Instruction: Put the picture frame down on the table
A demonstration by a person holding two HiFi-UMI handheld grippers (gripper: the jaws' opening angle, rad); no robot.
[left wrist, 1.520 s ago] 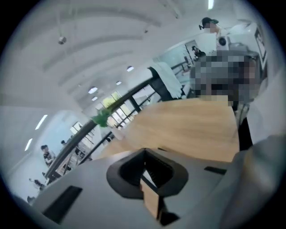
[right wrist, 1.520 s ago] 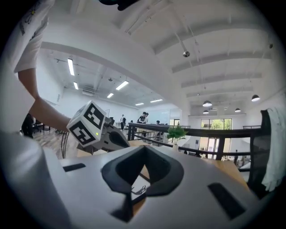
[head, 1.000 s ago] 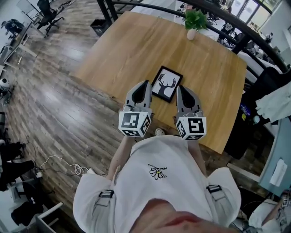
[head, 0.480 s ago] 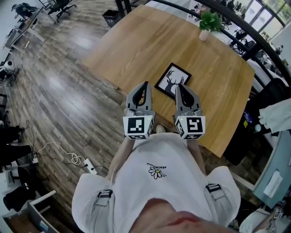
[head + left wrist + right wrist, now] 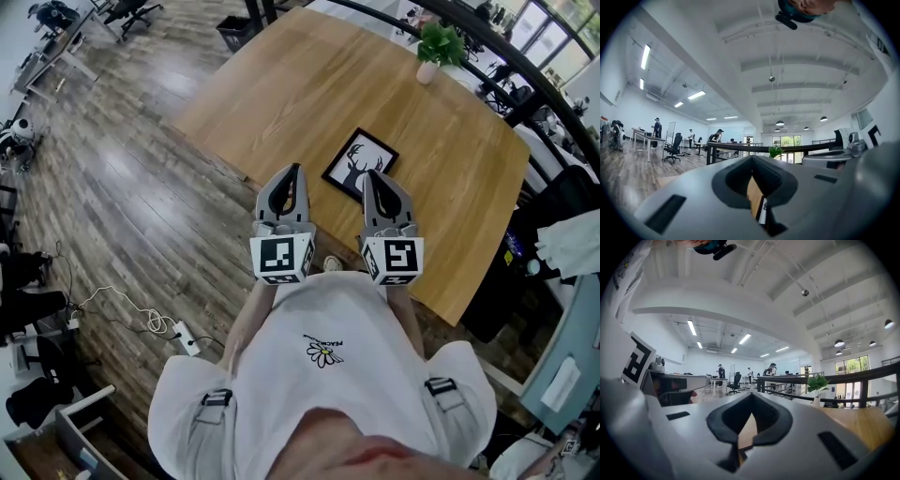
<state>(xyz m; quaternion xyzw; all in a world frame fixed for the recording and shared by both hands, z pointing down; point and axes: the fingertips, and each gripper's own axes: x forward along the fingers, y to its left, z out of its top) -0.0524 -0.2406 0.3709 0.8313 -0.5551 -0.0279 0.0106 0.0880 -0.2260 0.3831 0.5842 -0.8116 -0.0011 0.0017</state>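
Now the picture frame (image 5: 360, 166) lies flat on the wooden table (image 5: 281, 84), face up, with a black deer drawing on it. It sits near the table's close edge, turned a bit like a diamond. No gripper holds it.

The left gripper (image 5: 293, 174) has its two jaws pressed together, with nothing between them. The right gripper (image 5: 371, 180) is the same: jaws together and empty. In the left gripper view, only a thin crack shows between the jaws, and through it I see a bit of table and a white and black sliver (image 5: 762, 212) that may be the frame's edge.

I think the job looks done, because the frame rests on the table by itself. The person holds both grippers close to the white shirt (image 5: 323, 375), side by side.

From the head view, the frame shows just past the gripper tips, in the space between them and a little more toward the right one. The grippers look higher than the frame and do not touch it.

The next move asks for very little, I think. The grippers only need to keep off the frame so it does not slide. A small green plant (image 5: 436, 44) stands at the far side of the table, well apart from everything.
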